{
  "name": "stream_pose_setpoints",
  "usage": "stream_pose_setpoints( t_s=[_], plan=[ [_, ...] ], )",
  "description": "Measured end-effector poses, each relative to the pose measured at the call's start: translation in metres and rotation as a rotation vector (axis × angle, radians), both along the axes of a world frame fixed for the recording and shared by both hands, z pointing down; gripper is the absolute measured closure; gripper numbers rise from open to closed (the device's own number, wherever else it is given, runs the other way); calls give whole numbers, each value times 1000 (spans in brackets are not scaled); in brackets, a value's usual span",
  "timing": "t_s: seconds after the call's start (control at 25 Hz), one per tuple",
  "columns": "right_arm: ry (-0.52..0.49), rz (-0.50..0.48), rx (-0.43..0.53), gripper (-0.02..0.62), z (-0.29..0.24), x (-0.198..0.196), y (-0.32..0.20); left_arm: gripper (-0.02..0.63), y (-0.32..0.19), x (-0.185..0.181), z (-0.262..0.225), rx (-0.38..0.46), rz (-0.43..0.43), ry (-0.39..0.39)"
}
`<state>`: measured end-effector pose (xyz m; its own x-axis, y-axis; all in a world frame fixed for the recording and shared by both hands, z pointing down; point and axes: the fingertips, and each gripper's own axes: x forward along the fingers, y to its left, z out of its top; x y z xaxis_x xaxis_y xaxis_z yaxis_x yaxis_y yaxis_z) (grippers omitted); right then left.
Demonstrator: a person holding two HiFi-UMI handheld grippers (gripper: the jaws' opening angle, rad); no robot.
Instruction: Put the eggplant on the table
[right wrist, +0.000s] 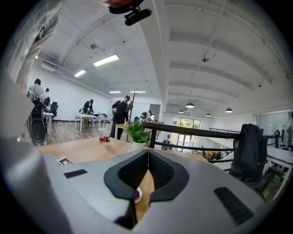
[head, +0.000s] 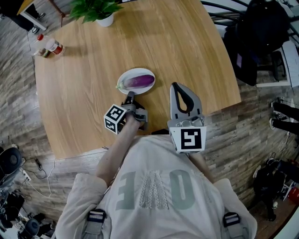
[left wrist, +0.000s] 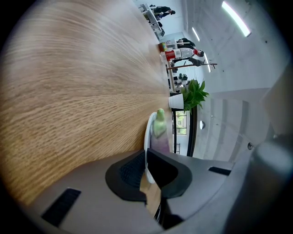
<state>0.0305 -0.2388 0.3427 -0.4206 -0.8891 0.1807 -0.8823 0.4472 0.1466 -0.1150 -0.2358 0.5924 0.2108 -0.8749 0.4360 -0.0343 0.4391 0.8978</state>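
A purple eggplant (head: 140,81) with a green stem lies on a small white plate (head: 125,77) near the front of the round wooden table (head: 93,93). My left gripper (head: 130,98) reaches the plate's near edge. In the left gripper view its jaws (left wrist: 145,159) are shut on the plate's thin white rim (left wrist: 147,135), with the eggplant (left wrist: 160,132) just beyond. My right gripper (head: 175,86) hovers to the right of the plate over the table's edge. Its jaws (right wrist: 147,156) are shut with nothing between them.
A potted plant (head: 99,10) stands at the table's far edge and a bottle (head: 50,46) at the far left. A chair with dark clothing (head: 261,37) stands off the table's right side. Cables and gear lie on the floor at the lower left.
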Motion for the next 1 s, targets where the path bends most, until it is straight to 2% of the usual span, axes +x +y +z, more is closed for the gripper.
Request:
stream_pose_setpoints(
  t_s=[0.44, 0.6, 0.72, 0.8, 0.92, 1.0],
  plan=[
    [-10, -4, 3, 576, 0, -2, 1, 583, 2, 5, 0, -38, 48, -39],
    [-17, -11, 7, 575, -3, -3, 4, 523, 3, 2, -5, -29, 43, -51],
    [-34, -13, 15, 575, -4, -3, 6, 441, 5, -6, -12, -27, 31, -82],
    [-42, -11, 15, 575, -5, -1, 5, 426, 8, -18, -24, -14, 10, -147],
    [-32, -6, 12, 575, -5, 4, 5, 426, 7, -47, -54, 43, -38, -308],
    [-31, -1, 10, 575, -4, 7, 5, 426, 3, -66, -80, 109, -70, -422]
  ],
)
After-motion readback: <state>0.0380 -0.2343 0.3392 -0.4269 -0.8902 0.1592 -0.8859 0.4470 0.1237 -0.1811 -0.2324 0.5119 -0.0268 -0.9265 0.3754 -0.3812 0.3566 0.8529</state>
